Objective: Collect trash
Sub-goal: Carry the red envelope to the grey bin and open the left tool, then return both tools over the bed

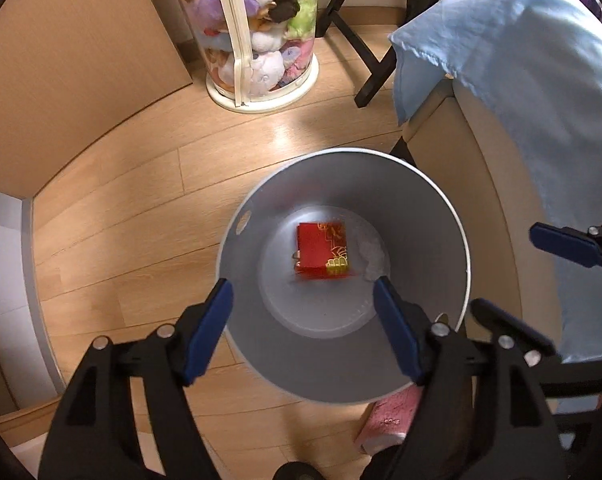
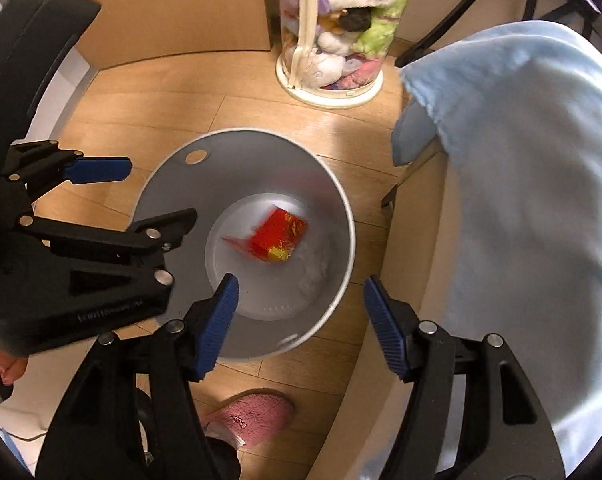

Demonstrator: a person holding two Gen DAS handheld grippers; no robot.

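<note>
Red-and-gold cardboard carton [image 1: 322, 251] lies on the bottom of the round grey plastic bin [image 1: 441, 216], beside crumpled white paper [image 1: 371, 254]. Bin rim stands near the pale-blue cloth-draped surface [image 1: 541, 100]; bare wooden floor [image 1: 141, 208] lies open on the bin's other side. Left tongs [image 1: 303, 298] hang spread and empty above the carton. Right tongs [image 2: 301, 294] likewise spread, empty, over the rim. Only the right view shows the pink slipper [image 2: 253, 414] whole.

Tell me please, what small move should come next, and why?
Probably lift both grippers away from the gray bin to look for more trash. The red box already lies on the bin's bottom beside a white scrap, and the left gripper and right gripper hang open, holding nothing.
</note>
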